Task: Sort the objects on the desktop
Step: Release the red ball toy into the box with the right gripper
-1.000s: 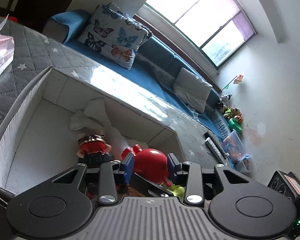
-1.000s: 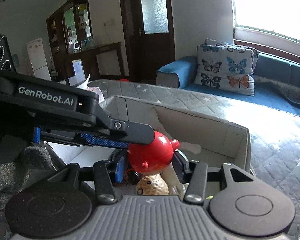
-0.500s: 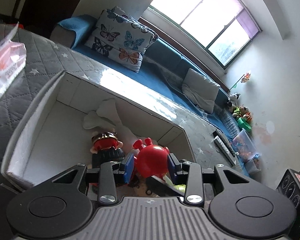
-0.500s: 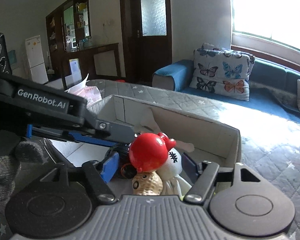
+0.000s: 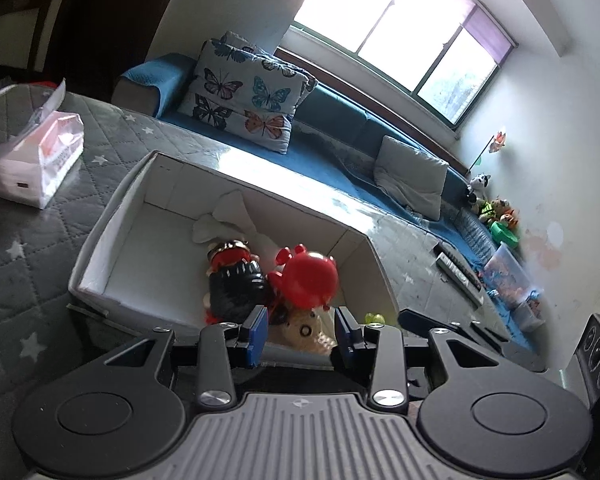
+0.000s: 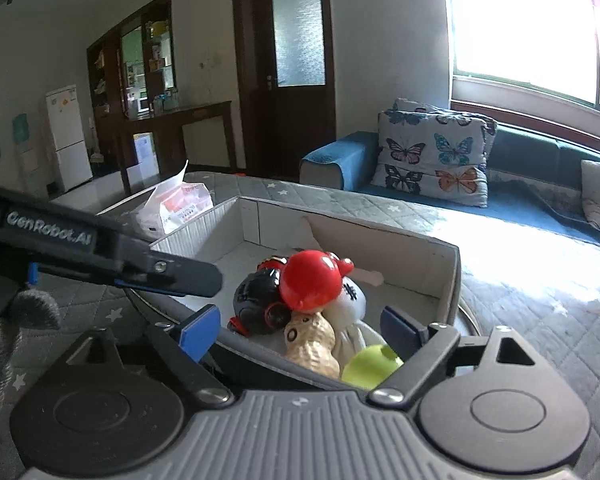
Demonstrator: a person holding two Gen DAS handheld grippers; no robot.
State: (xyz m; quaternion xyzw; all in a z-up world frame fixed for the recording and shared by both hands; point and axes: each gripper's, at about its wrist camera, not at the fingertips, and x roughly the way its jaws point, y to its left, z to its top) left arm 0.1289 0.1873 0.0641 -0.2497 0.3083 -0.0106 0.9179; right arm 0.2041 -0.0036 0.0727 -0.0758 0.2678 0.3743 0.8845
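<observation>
A white open box (image 5: 112, 224) (image 6: 452, 264) stands on the grey quilted table. In it lies a pile of toys: a red round toy (image 5: 310, 278) (image 6: 308, 282) on top, a black and red figure (image 5: 236, 280) (image 6: 258, 304), a peanut figure (image 6: 312, 342), a white doll (image 6: 350, 300) and a green ball (image 6: 370, 366). My left gripper (image 5: 300, 330) is open and empty just before the box's near edge. My right gripper (image 6: 300, 332) is wide open and empty over the near end of the box. The left gripper's body (image 6: 100, 252) shows in the right wrist view.
A tissue pack (image 5: 36, 160) (image 6: 176, 210) lies on the table left of the box. Remote controls (image 5: 458, 272) lie on the table's far right. A blue sofa with a butterfly cushion (image 5: 248, 96) stands behind the table.
The red toy was between the jaws of both grippers; both have let it go and drawn back. It now lies on the pile in the box. The right jaws have opened wide.
</observation>
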